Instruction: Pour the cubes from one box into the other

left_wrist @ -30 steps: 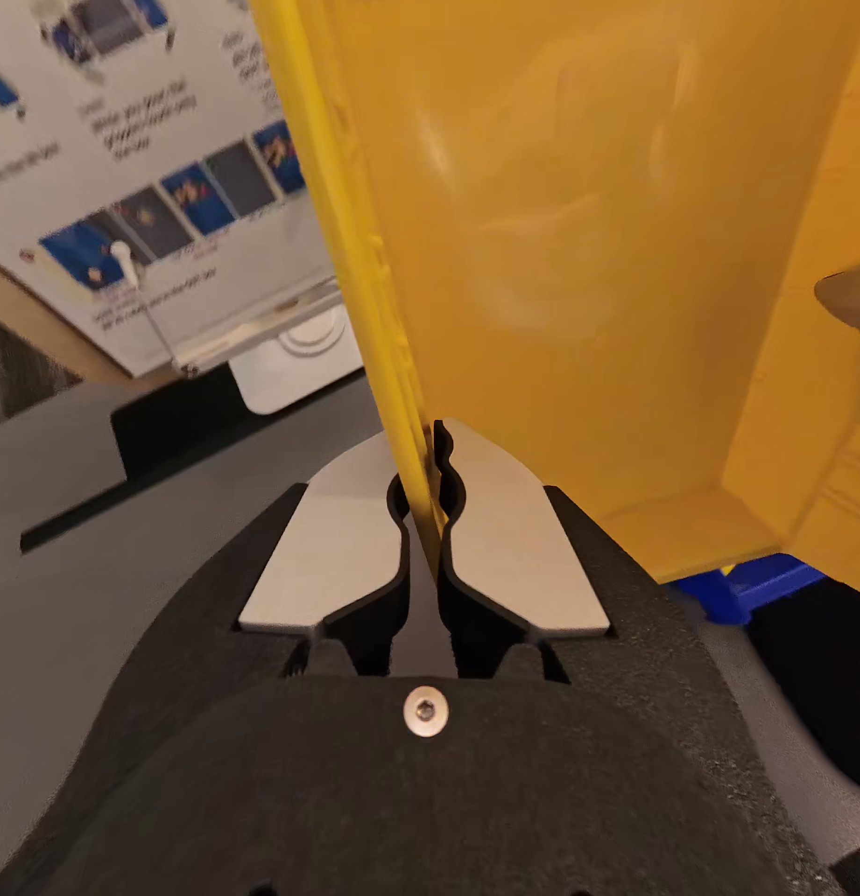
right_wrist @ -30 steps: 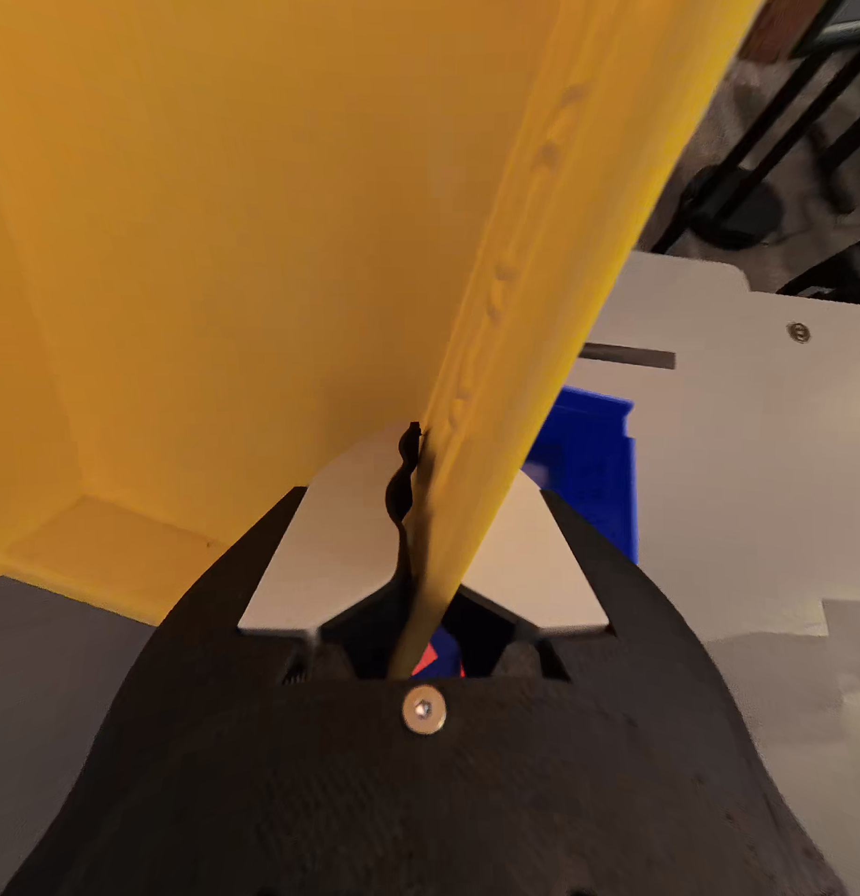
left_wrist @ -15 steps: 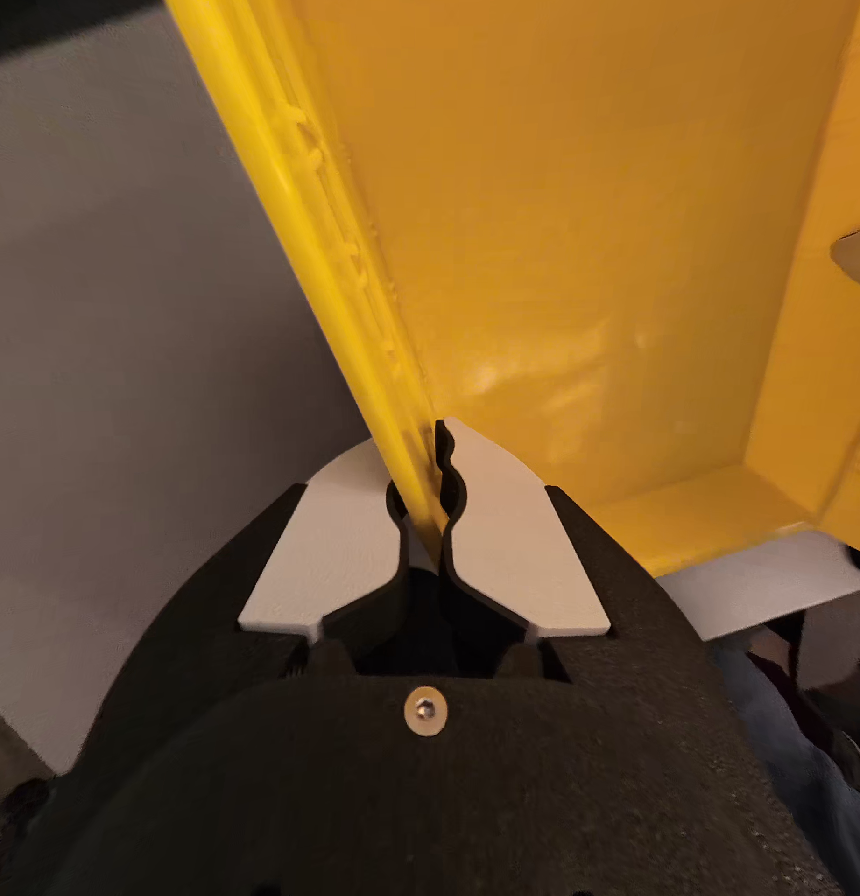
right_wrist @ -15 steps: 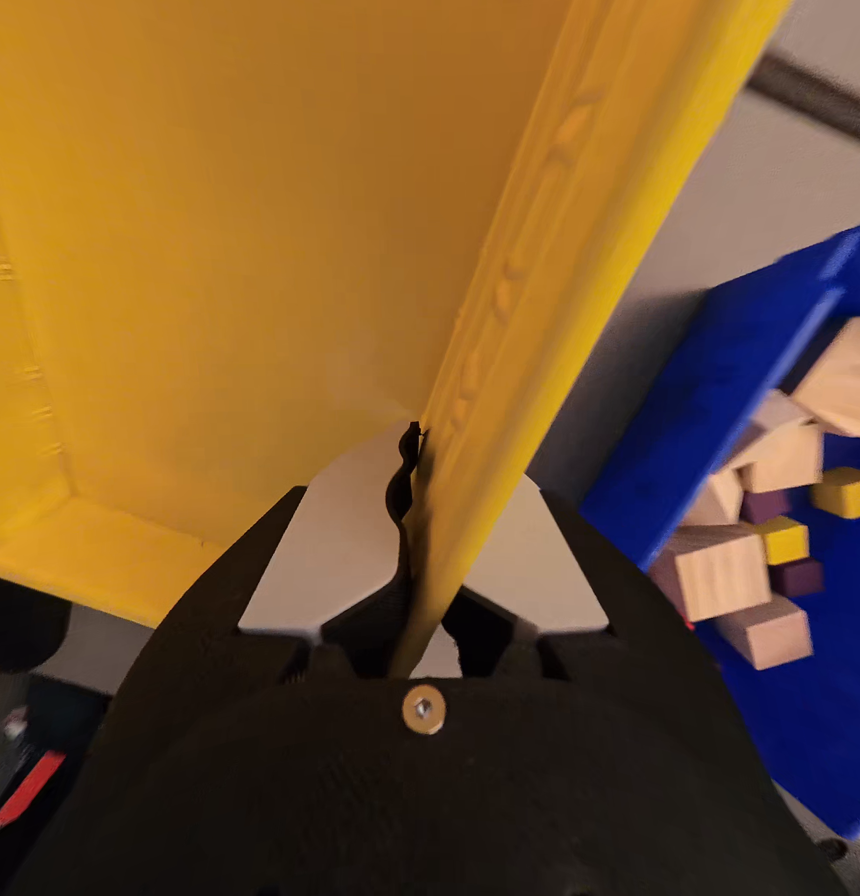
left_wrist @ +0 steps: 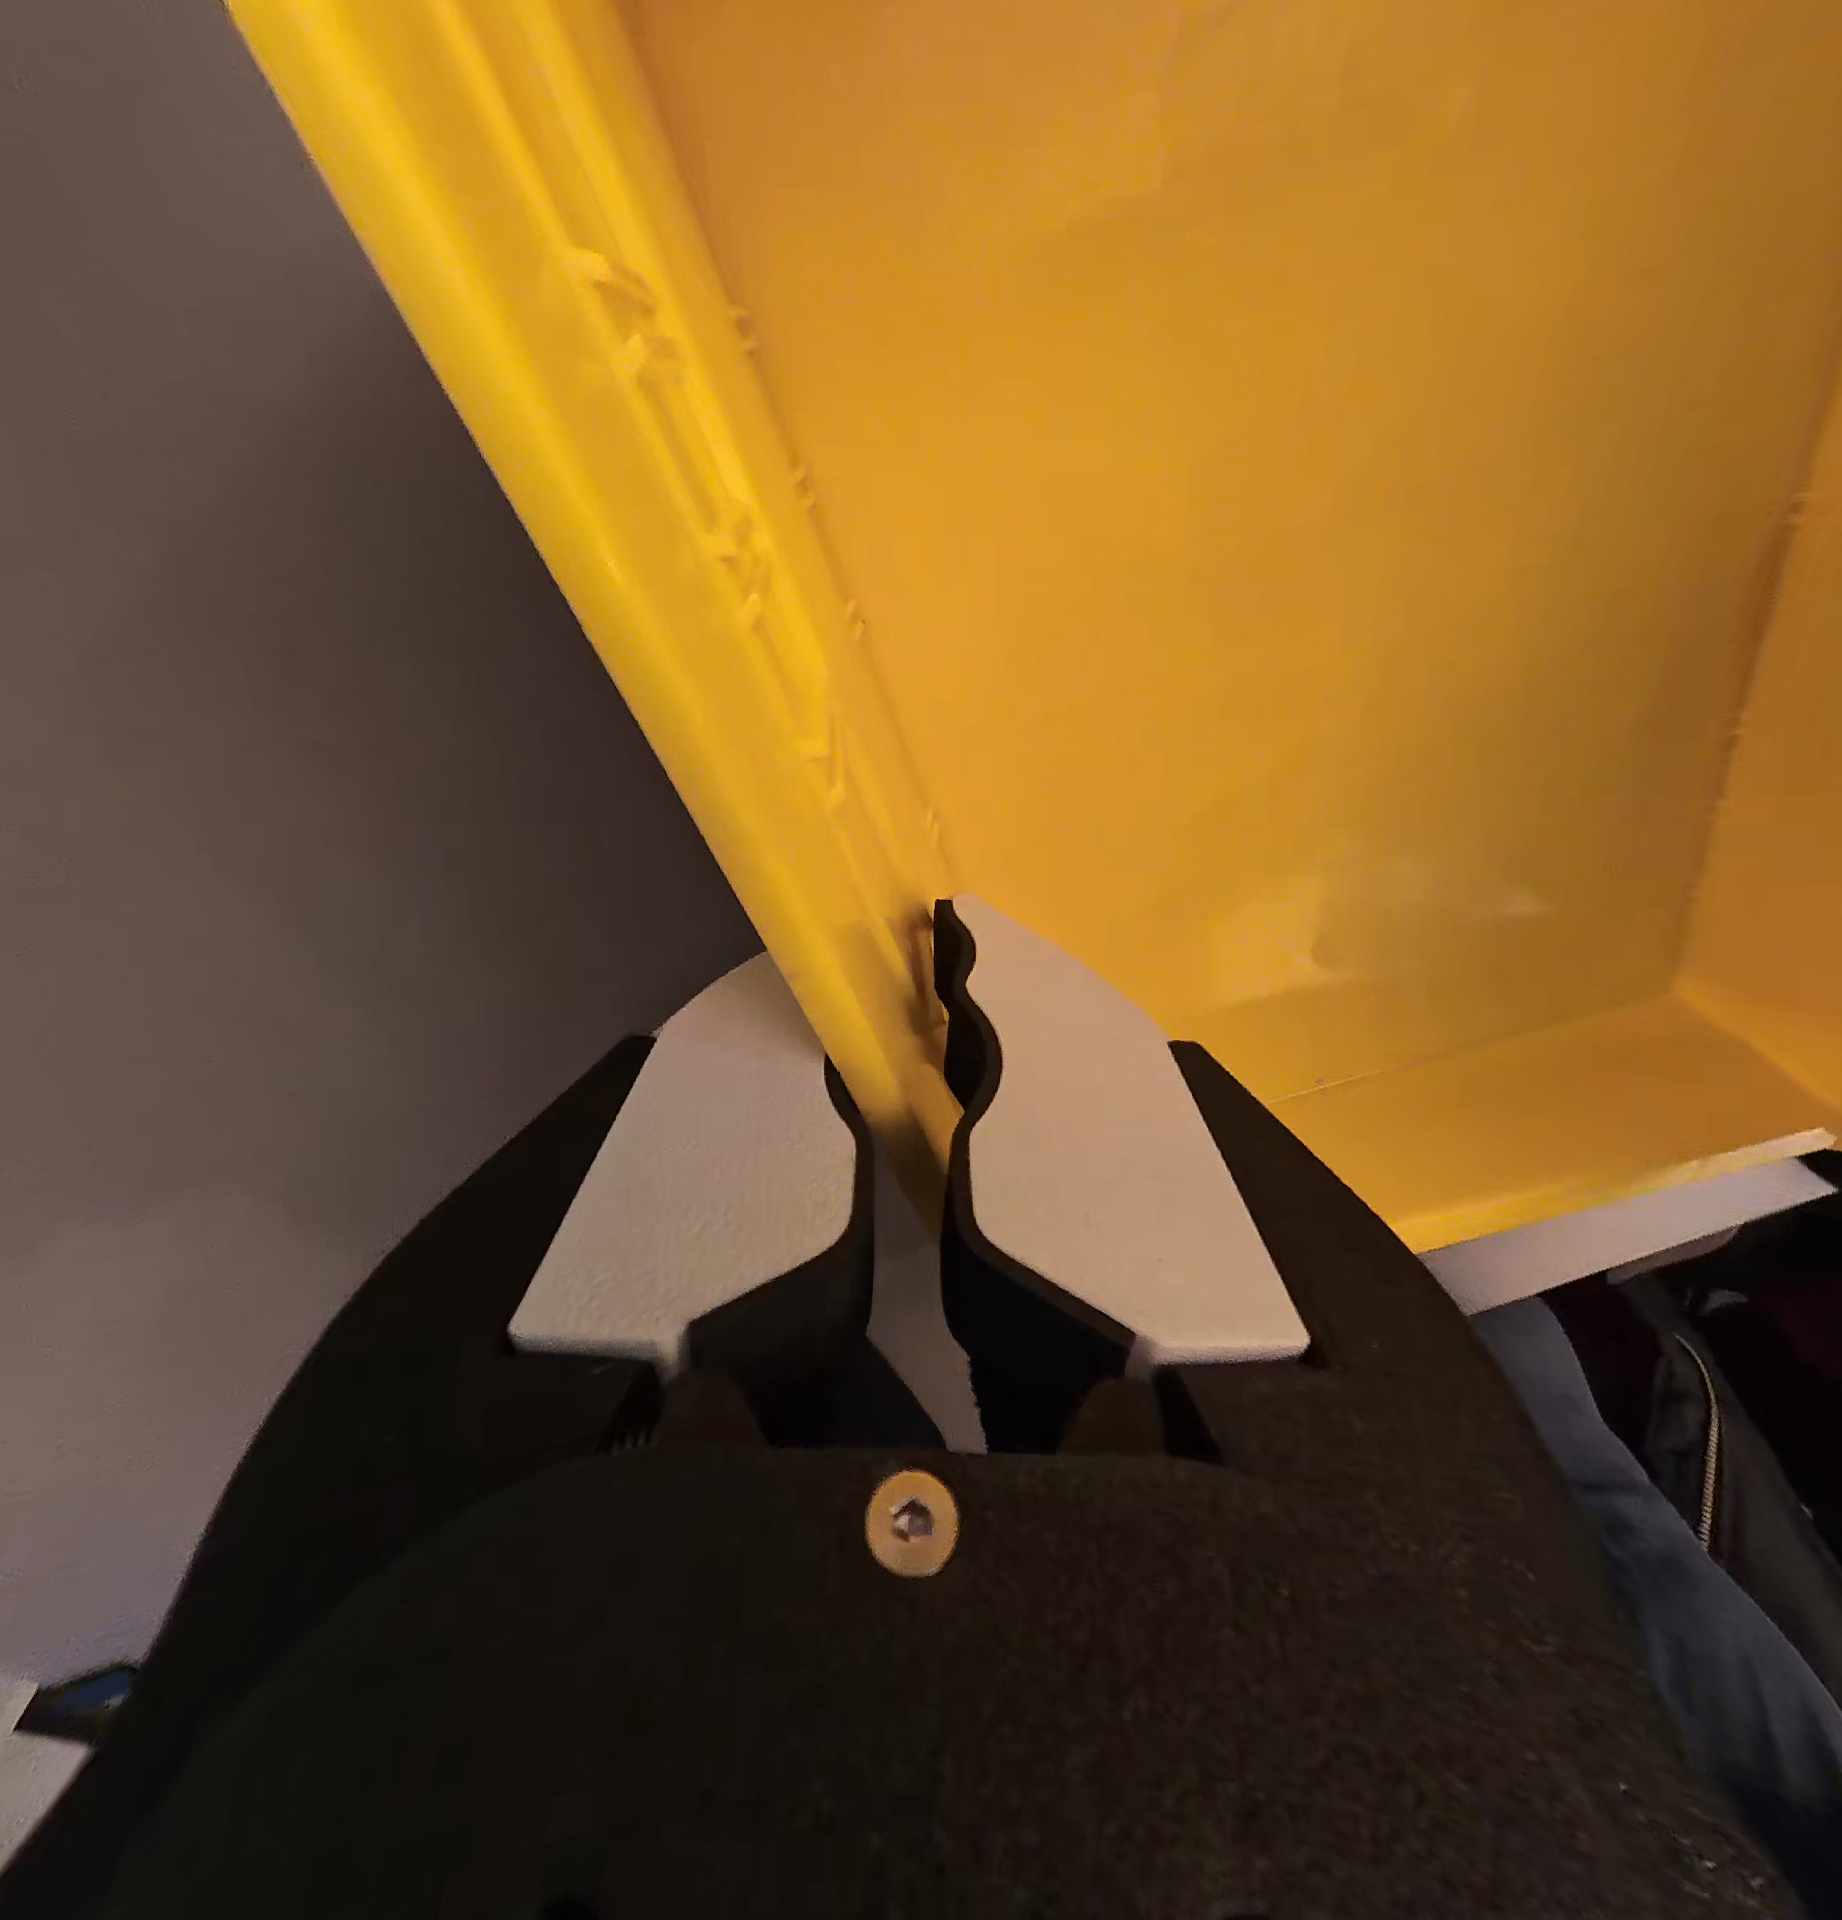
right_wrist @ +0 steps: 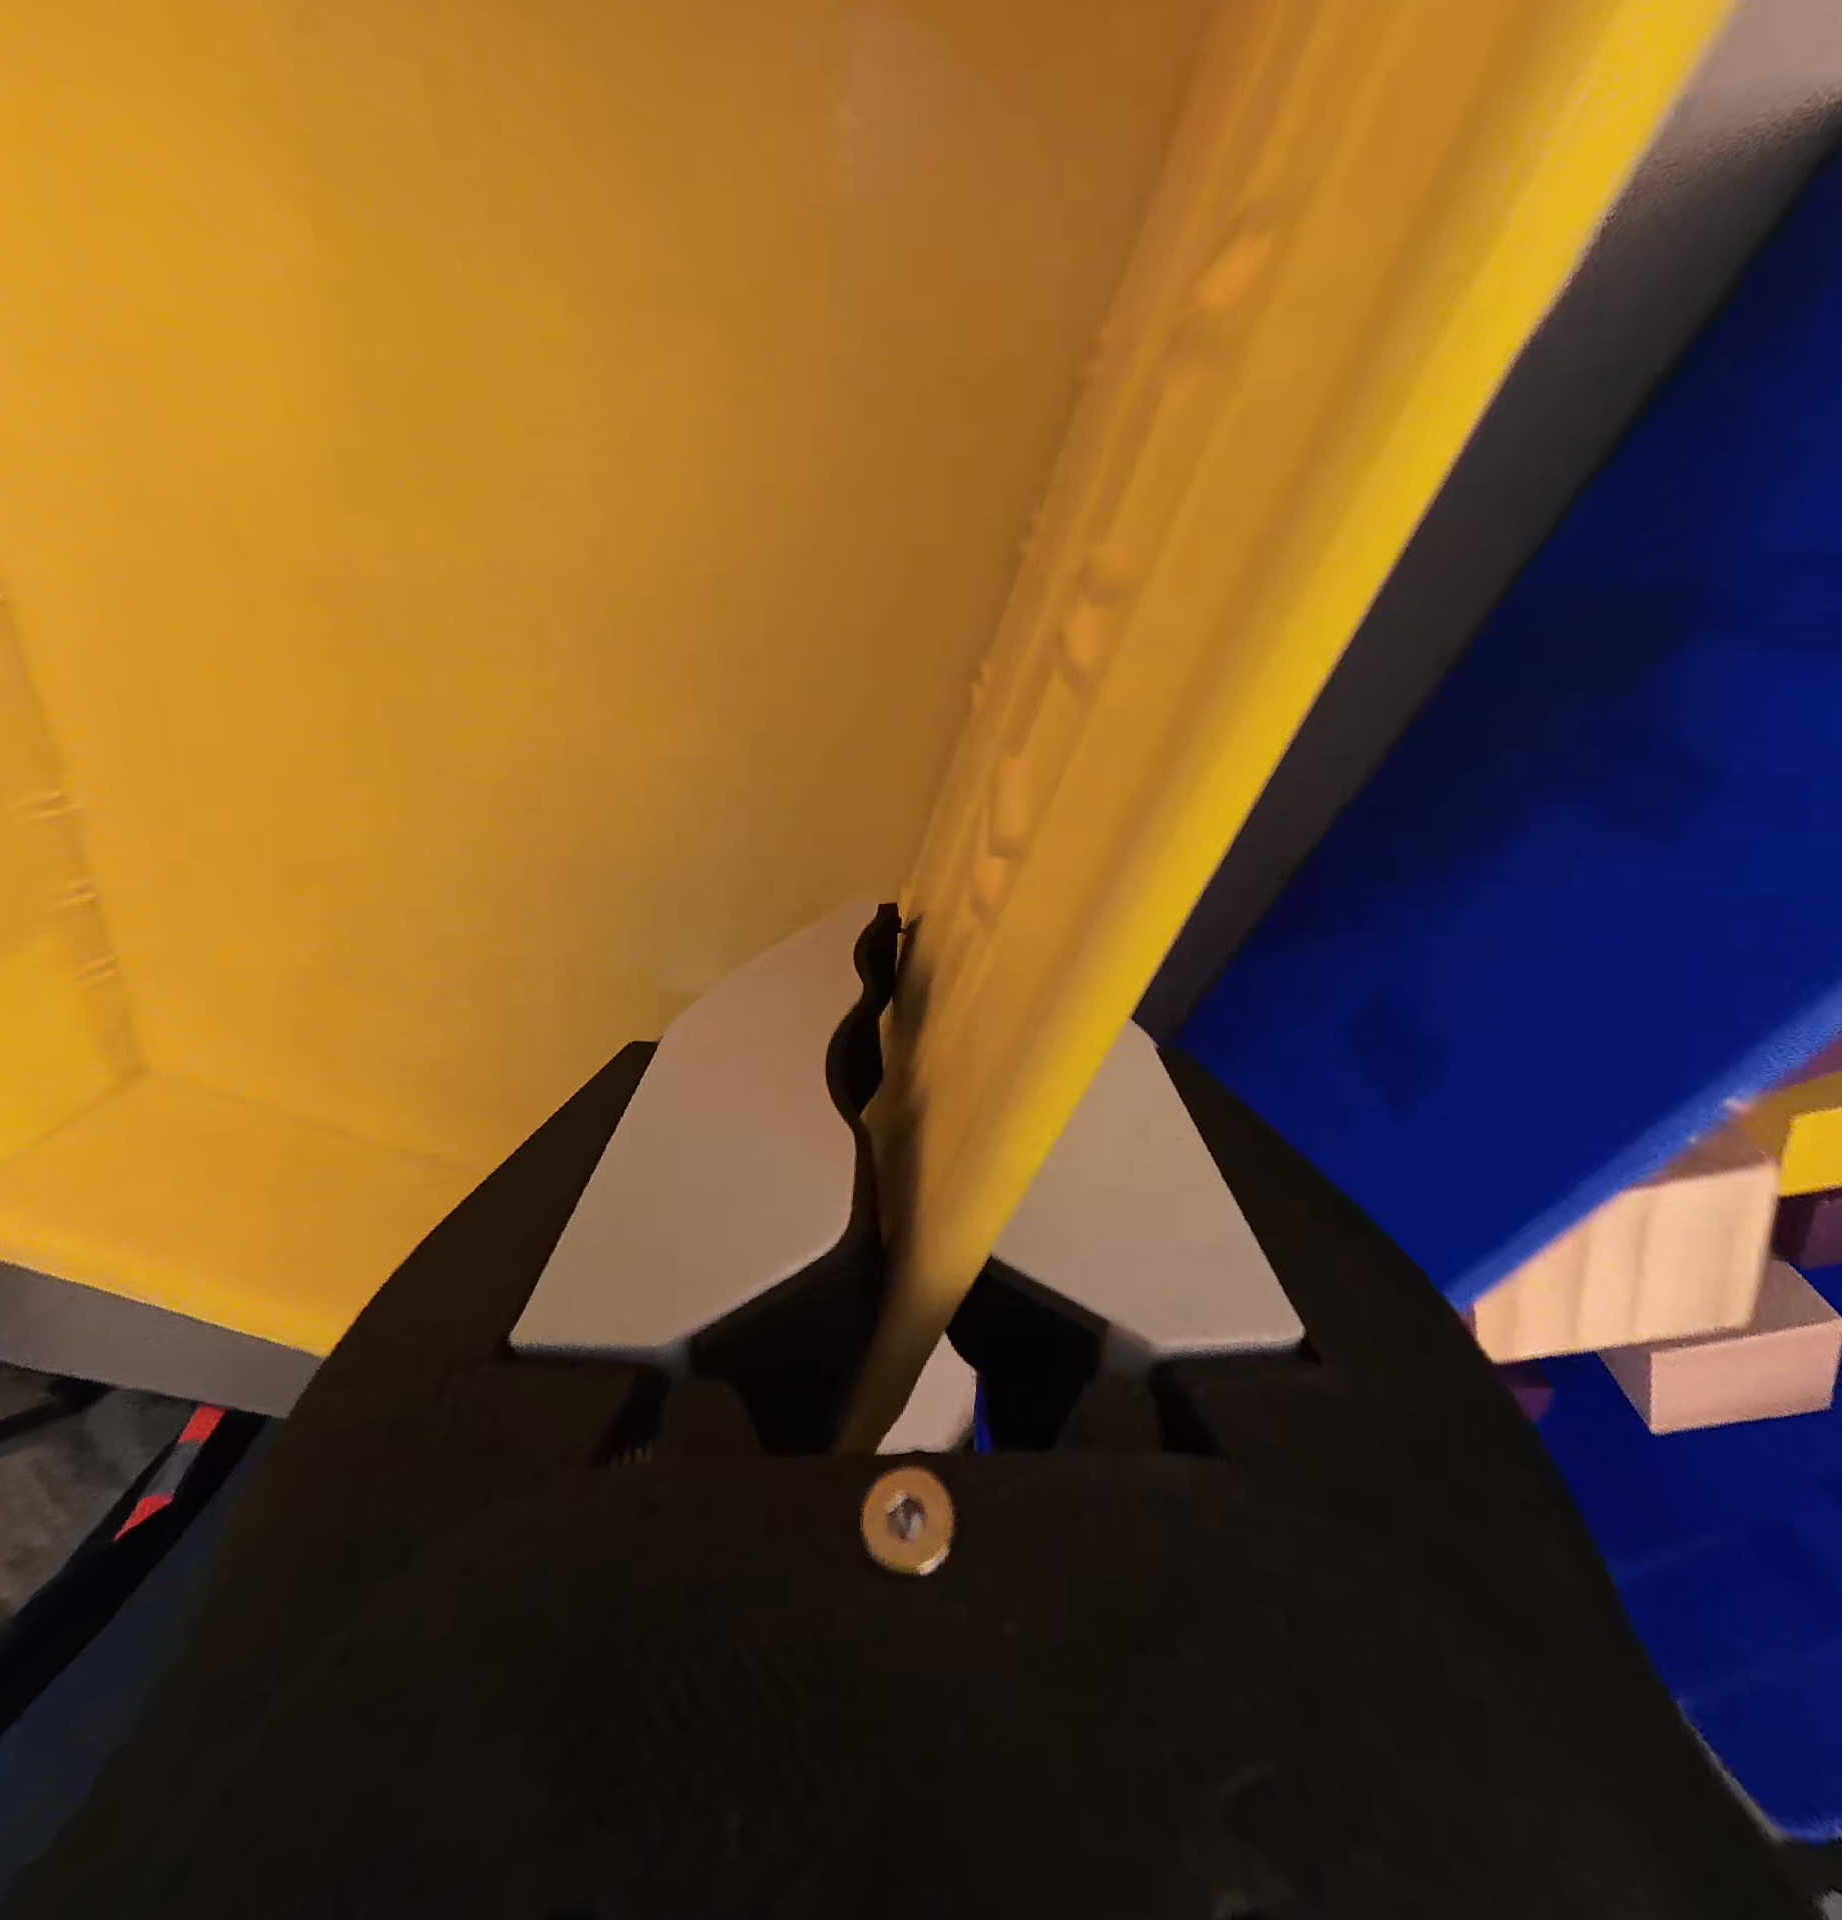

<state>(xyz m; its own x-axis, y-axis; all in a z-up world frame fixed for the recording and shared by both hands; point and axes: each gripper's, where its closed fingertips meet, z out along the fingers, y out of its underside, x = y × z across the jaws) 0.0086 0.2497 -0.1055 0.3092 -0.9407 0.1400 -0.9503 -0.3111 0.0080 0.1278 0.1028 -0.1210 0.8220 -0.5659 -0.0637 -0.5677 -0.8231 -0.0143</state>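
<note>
I hold a yellow box [left_wrist: 1260, 520] between both grippers, and its visible inside is empty. My left gripper [left_wrist: 912, 997] is shut on the box's left wall. My right gripper [right_wrist: 922, 997] is shut on the right wall of the same yellow box [right_wrist: 532, 468]. To the right in the right wrist view lies the blue box [right_wrist: 1571, 779]. It holds several cubes [right_wrist: 1634, 1262]: plain wood, yellow and purple. The rest of the blue box runs out of frame.
A grey tabletop [left_wrist: 221, 675] fills the left of the left wrist view, with its pale edge [left_wrist: 1582, 1231] showing under the yellow box. Dark clutter and blue cloth [left_wrist: 1675, 1507] lie below at the lower right. Dark floor with a red-striped item [right_wrist: 169, 1475] shows at the lower left.
The yellow box has swung from upright above the table back down toward me. The blue box with its cubes has come into view and grown closer on the right. Both grips are unchanged.
</note>
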